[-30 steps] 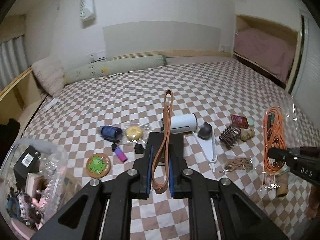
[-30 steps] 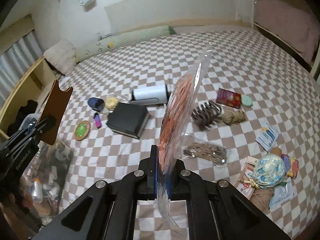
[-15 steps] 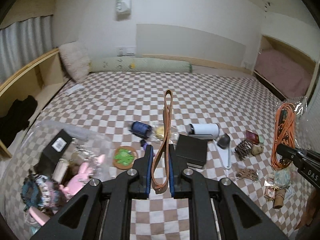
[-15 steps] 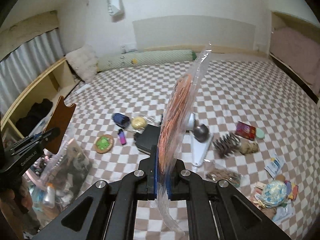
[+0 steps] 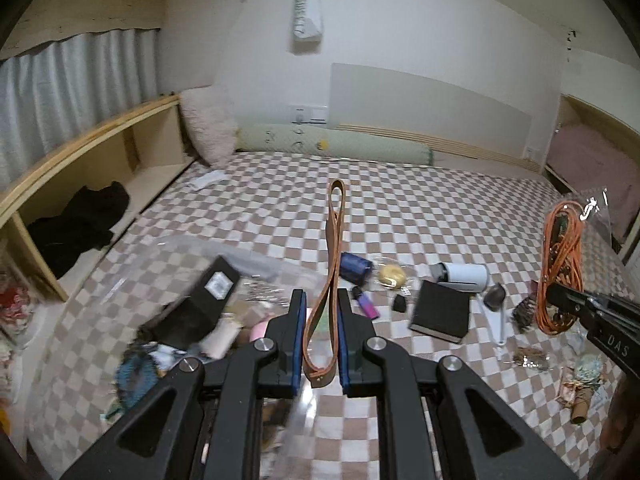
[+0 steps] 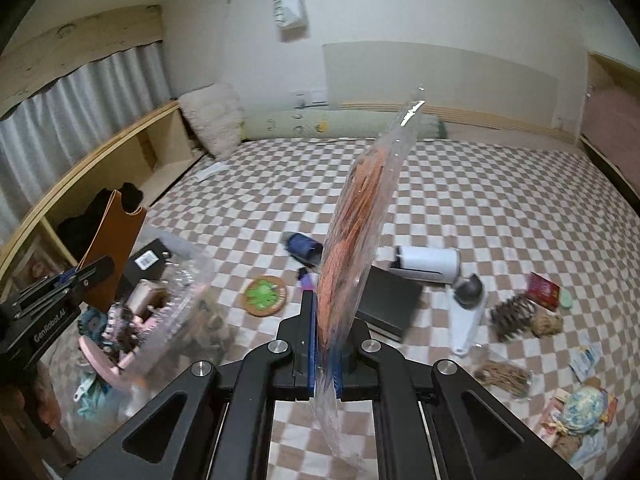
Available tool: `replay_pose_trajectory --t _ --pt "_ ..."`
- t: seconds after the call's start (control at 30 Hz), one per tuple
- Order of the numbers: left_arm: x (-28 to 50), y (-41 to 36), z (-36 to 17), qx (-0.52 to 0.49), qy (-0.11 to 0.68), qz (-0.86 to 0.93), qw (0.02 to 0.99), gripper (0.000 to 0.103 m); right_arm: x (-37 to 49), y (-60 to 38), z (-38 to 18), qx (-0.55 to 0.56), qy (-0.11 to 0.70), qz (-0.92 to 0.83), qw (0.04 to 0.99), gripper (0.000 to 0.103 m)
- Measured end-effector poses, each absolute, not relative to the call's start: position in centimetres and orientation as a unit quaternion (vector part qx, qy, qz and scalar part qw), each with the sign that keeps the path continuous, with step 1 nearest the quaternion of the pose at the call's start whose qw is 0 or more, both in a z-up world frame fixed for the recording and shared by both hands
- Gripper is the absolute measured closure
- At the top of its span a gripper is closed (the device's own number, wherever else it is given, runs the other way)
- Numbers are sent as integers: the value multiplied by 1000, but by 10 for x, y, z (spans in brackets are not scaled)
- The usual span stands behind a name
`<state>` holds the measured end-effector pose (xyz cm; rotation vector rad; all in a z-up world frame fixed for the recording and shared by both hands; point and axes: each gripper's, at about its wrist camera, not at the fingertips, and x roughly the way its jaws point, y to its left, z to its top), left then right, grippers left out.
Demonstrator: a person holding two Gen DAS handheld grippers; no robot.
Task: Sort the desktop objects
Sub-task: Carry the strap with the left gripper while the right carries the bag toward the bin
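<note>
My left gripper is shut on a brown leather sleeve, which stands edge-on between its blue pads. The right wrist view shows that sleeve flat-on at the left, above a clear container full of several small things. My right gripper is shut on a clear bag of coiled orange cable, held upright. That bag and the right gripper show at the right edge of the left wrist view. Both are held above a checked bedspread.
On the bedspread lie a black box, a white cylinder, a blue roll, a purple lighter, a green coaster, a hair claw and a red packet. A wooden shelf runs along the left.
Both grippers have swung left and risen a little, each keeping its load. The clear container has come nearer and more central; the loose objects have slid to the right in both views.
</note>
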<state>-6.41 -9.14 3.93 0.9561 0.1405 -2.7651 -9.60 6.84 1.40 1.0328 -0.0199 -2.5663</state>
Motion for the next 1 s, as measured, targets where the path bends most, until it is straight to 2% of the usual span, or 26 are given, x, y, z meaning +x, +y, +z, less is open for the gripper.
replay_pose_trajectory --t 0.43,1.0 --pt "-16 -178 42 326 62 -929 165 88 -82 -23 18 367 18 -891 268 96" --pt "3 -233 18 354 76 -913 189 88 -89 -116 6 377 64 -866 321 96"
